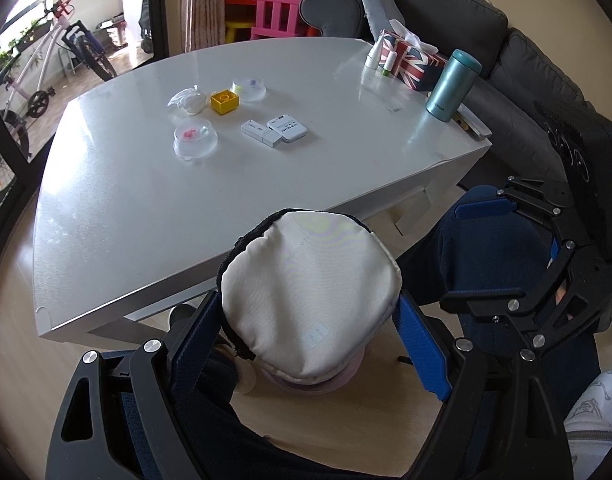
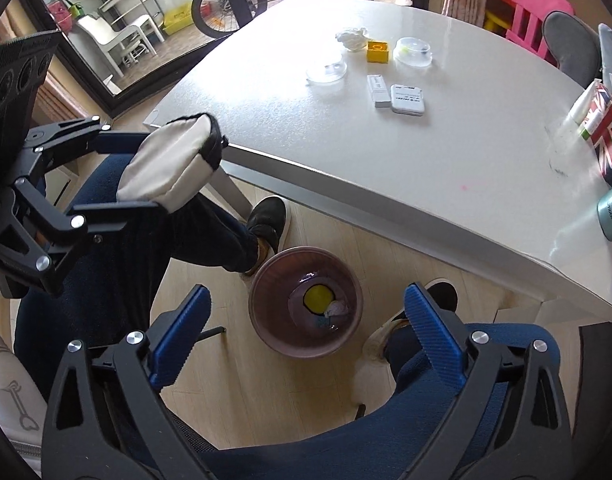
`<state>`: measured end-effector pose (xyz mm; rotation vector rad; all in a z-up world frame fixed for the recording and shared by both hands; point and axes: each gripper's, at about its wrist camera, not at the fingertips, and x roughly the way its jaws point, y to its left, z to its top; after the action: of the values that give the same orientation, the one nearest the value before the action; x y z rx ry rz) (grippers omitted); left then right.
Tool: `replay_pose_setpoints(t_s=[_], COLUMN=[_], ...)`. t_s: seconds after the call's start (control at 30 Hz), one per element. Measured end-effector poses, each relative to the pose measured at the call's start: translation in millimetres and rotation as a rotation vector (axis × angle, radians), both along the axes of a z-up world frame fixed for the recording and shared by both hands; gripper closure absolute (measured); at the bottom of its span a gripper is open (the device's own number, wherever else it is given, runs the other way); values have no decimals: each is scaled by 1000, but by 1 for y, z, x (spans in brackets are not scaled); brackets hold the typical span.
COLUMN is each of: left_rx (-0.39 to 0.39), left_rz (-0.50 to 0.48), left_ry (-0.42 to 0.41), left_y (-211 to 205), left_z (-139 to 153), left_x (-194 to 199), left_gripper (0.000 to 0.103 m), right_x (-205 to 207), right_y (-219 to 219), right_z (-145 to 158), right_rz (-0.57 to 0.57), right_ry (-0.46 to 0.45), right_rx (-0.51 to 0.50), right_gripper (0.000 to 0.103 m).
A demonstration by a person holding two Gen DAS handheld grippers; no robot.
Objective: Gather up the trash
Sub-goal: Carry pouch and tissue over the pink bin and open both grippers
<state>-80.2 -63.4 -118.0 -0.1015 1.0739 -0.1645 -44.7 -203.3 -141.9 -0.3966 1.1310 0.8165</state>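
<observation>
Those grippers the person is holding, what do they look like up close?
Each is a black plastic frame of linked bars joined by shiny silver rivets. The left gripper and right gripper both end in two flat fingers faced with ribbed blue pads. The person wears dark navy trousers and dark shoes.

A pale wooden floor (image 2: 242, 392) runs under a glossy white desk (image 1: 154, 208) that catches bright daylight. Behind the desk stands a dark grey sofa (image 1: 505, 40) with a grey cushion (image 1: 375, 4) on it, and beside that a pink child's chair (image 1: 276, 4). A dark-framed glass door (image 1: 158, 4) opens onto a sunlit balcony where a white bicycle (image 1: 54, 52) is parked, near a white shelf unit (image 2: 126, 16).
</observation>
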Motion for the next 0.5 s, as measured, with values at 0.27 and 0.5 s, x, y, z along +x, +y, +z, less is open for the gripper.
replay_pose_setpoints(t_s=[0.27, 0.5], left_rx=[-12, -51], left_rz=[-43, -54], left_ry=[26, 39], left_y=[-11, -15], left_z=[-3, -4], left_x=[-3, -2], left_gripper=[21, 7], right_x=[12, 19], right_y=[-12, -21], right_z=[14, 23], right_rz=[-66, -107], right_ry=[-39, -59], right_rx=[23, 41], right_gripper=[7, 7])
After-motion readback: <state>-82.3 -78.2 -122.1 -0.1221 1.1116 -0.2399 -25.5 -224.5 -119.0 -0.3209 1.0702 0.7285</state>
